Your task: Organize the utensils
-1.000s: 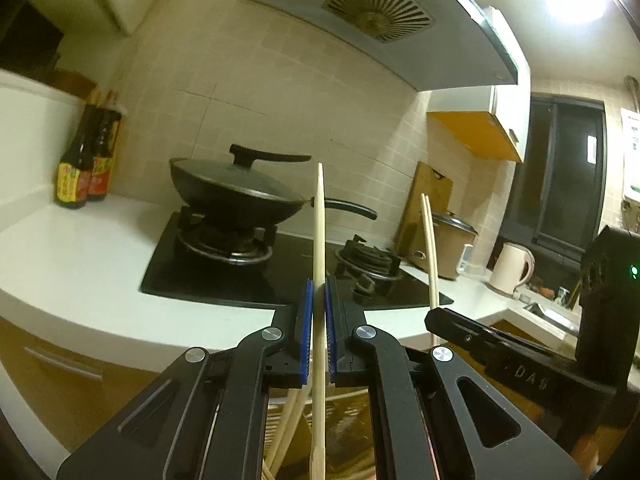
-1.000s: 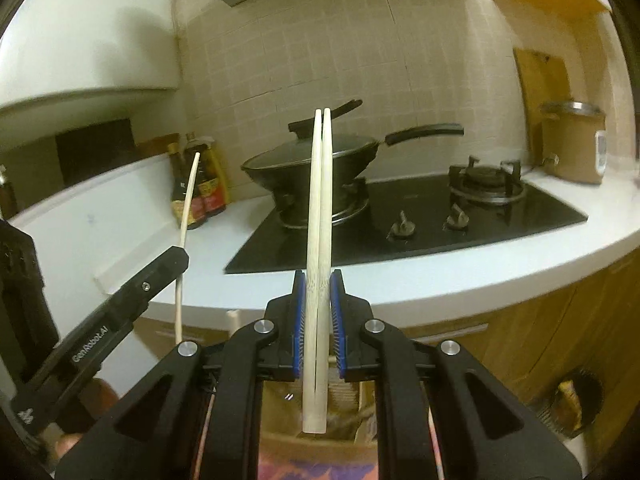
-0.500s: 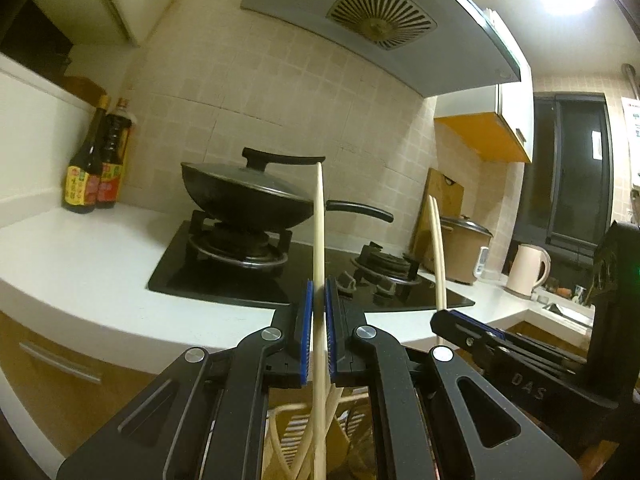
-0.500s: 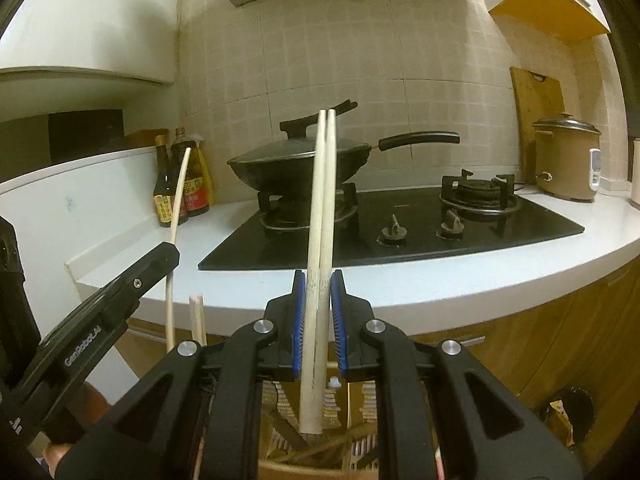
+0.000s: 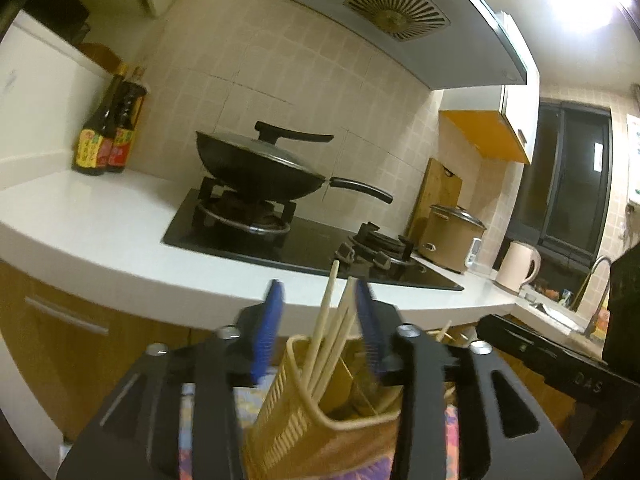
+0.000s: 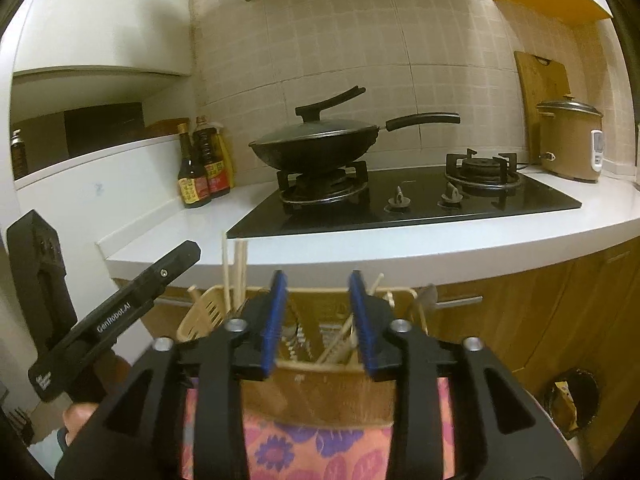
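Both tools have let go: the left tool point(image 5: 318, 320) and right tool point(image 6: 318, 316) now stand spread and empty. The chopsticks point(image 5: 328, 336) they gripped a second ago stand in the holder point(image 5: 296, 412) just below, so this batch looks sorted.

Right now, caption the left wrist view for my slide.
Left gripper open above chopsticks standing in the yellow utensil basket.
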Demonstrator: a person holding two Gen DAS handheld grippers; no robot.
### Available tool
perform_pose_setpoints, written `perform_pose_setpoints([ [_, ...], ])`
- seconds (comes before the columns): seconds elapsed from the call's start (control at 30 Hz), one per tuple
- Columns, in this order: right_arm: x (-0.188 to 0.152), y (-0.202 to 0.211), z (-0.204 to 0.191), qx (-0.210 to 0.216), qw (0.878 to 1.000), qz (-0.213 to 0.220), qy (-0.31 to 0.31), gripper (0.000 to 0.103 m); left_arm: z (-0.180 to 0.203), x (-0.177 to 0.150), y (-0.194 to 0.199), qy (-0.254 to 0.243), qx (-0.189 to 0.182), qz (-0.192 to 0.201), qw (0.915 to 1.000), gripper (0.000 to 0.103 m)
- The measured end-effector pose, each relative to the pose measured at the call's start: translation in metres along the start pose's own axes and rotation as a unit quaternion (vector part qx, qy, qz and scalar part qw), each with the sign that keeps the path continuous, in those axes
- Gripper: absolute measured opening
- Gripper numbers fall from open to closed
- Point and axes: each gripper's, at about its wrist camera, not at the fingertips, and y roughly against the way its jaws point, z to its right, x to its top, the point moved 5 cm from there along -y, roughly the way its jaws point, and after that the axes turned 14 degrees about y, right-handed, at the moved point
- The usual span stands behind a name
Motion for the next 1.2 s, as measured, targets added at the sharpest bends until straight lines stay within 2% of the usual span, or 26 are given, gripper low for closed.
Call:
perform_pose_setpoints([
  [0.03, -0.002, 0.008, -0.002, -0.001, 1.000, 0.001, 0.001, 0.045, -0.001, 0.000, 0.008, 0.002, 0.001, -0.001, 1.0000, 0.047],
  [0.23, -0.014, 0.042, -0.014, -0.004, 1.000, 0.001, 0.001, 0.047, 0.006, -0.008, 0.048, -0.013, 0.005, 0.002, 0.9999, 0.064],
  [0.4, -0.030, 0.058, -0.021, -0.013, 1.000, -0.009, 0.007, 0.050, 0.017, -0.021, 0.078, -0.036, 0.018, 0.006, 0.9992, 0.074],
  [0.47, -0.040, 0.064, -0.023, -0.021, 1.000, -0.014, 0.008, 0.062, 0.019, -0.030, 0.087, -0.039, 0.026, 0.007, 0.9989, 0.080],
  [0.57, -0.058, 0.073, -0.026, -0.041, 0.999, -0.020, 0.016, 0.076, 0.020, -0.048, 0.097, -0.047, 0.047, 0.006, 0.9978, 0.084],
  [0.77, -0.099, 0.085, -0.028, -0.080, 0.996, -0.032, 0.023, 0.087, 0.014, -0.078, 0.113, -0.057, 0.100, 0.021, 0.9932, 0.091],
  [1.0, -0.131, 0.087, -0.020, -0.107, 0.994, -0.022, -0.004, 0.090, 0.011, -0.096, 0.120, -0.103, 0.162, 0.066, 0.9792, 0.092],
  [1.07, -0.134, 0.084, -0.016, -0.106, 0.994, -0.025, -0.006, 0.090, 0.013, -0.100, 0.120, -0.124, 0.171, 0.068, 0.9751, 0.093],
  [1.2, -0.136, 0.083, -0.009, -0.100, 0.994, -0.024, -0.022, 0.095, 0.016, -0.105, 0.116, -0.146, 0.171, 0.057, 0.9726, 0.095],
])
